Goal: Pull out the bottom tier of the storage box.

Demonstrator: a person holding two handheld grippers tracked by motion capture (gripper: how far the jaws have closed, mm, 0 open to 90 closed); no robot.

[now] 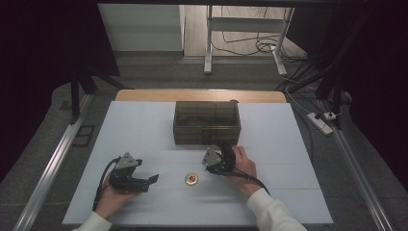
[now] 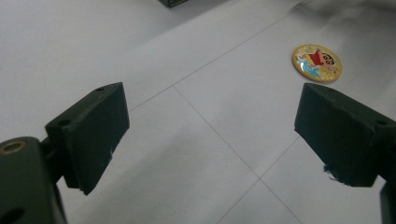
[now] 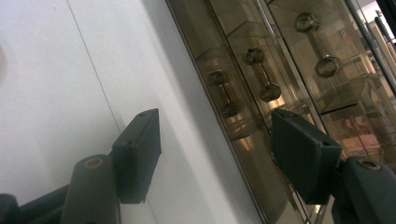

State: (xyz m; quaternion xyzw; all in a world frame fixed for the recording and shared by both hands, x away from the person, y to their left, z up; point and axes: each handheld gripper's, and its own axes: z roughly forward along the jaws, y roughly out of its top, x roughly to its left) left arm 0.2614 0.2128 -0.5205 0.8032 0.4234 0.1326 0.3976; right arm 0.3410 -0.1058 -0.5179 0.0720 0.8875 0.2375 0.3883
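Observation:
A brown see-through drawer box (image 1: 207, 122) stands in the middle of the white table (image 1: 144, 125). My right gripper (image 1: 224, 147) is just in front of the box's front face, tilted, with its jaws apart and nothing between them. In the right gripper view, that gripper (image 3: 217, 154) faces the box front (image 3: 261, 154), with several metal drawer handles (image 3: 262, 74) just beyond its jaws. A round yellow cartoon badge (image 1: 191, 179) lies flat on the table between the hands. My left gripper (image 1: 153, 179) rests low to the badge's left, open and empty. The left gripper view shows its own gripper (image 2: 210, 135) with the badge (image 2: 317, 62) ahead at the right.
Beyond the table's far edge there are a table frame (image 1: 209, 43) and loose cables (image 1: 260, 45) on the floor. A power strip (image 1: 321, 122) lies to the right. Metal rails (image 1: 57, 159) run along both sides.

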